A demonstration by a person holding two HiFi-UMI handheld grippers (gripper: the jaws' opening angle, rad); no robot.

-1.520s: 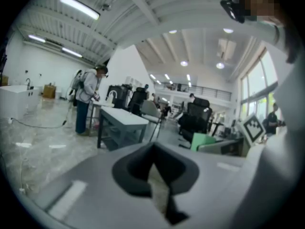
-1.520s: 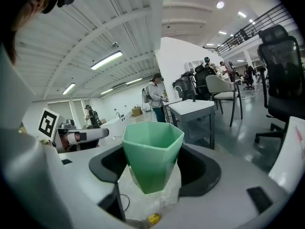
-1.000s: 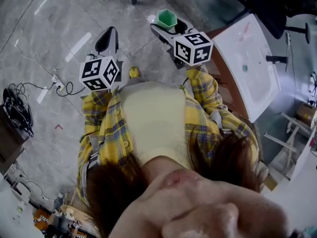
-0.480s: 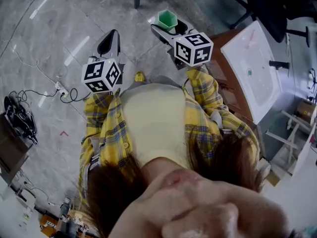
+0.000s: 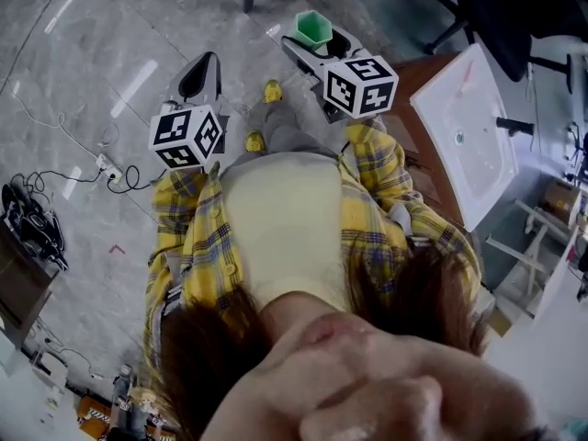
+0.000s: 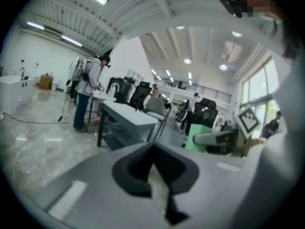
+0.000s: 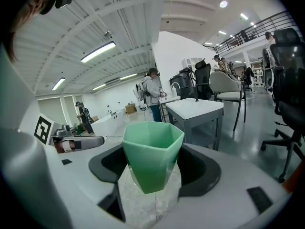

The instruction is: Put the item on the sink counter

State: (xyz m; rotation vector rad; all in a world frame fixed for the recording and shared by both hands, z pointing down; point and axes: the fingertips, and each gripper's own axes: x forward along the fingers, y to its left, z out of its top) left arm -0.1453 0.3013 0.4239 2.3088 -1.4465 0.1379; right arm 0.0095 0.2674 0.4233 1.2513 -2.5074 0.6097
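Observation:
A green faceted plastic cup [image 5: 311, 29] sits upright between the jaws of my right gripper [image 5: 317, 44], held out over the floor. In the right gripper view the cup [image 7: 152, 154] fills the centre, with the right gripper [image 7: 151, 175] shut on its lower half. To the right in the head view stands the white sink counter [image 5: 439, 85] with a dark faucet [image 5: 515, 126]; the cup is left of it, apart. My left gripper [image 5: 201, 76] hangs to the left, and its jaws [image 6: 154, 150] meet with nothing between them.
The person's feet in yellow shoes [image 5: 272, 91] stand on grey marble floor. Cables and a power strip [image 5: 107, 163] lie at the left. A black office chair [image 5: 501, 7] stands beyond the sink. Grey tables [image 7: 196, 110] and a standing person [image 6: 88, 91] lie ahead.
The person has taken a step forward, a leg and shoe now showing below the grippers. The sink counter has shifted slightly in view. Both grippers keep their pose, the cup still held.

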